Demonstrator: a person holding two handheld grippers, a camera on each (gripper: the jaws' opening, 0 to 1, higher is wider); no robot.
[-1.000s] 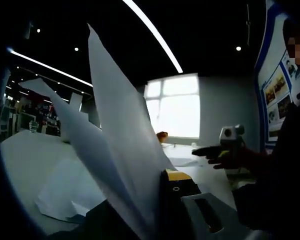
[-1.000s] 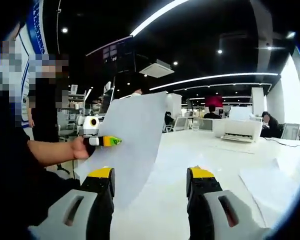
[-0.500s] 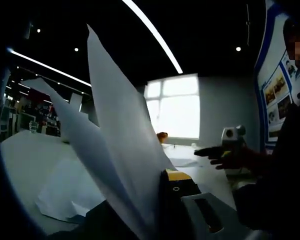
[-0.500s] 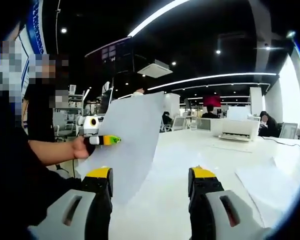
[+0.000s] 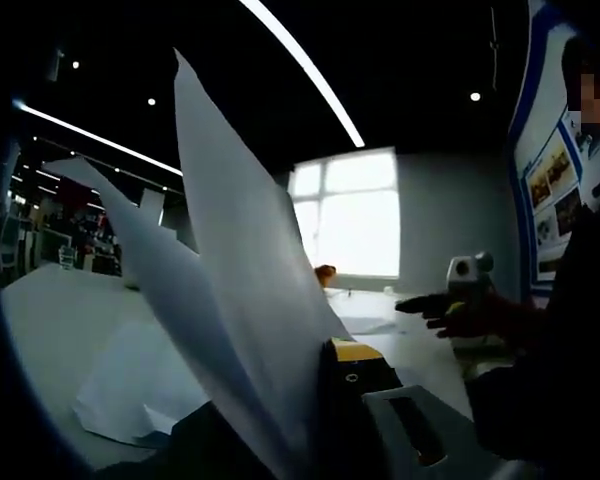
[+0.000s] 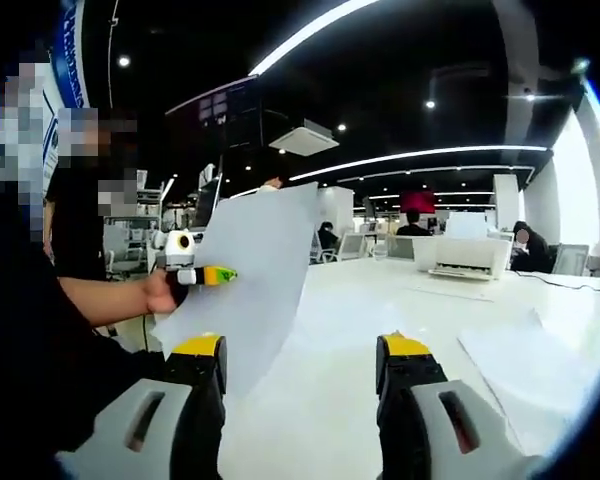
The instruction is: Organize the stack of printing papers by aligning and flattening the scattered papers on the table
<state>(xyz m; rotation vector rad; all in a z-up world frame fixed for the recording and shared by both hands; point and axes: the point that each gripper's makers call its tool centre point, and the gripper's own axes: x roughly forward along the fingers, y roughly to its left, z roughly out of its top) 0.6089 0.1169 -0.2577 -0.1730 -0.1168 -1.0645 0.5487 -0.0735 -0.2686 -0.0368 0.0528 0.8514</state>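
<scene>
The white table fills the lower right of the right gripper view, with loose papers lying flat at right. A held sheet is raised upright left of centre, its long axis steeply tilted, pinched by the left gripper. The right gripper is seen wide apart and empty, just below the sheet, which is judged nearest to it.

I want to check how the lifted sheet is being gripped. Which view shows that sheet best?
The right gripper view: the whole raised sheet shows, with the left gripper shut on its edge. The left gripper view shows that sheet only edge-on and close, rising from its own jaws, hiding its outline.
</scene>
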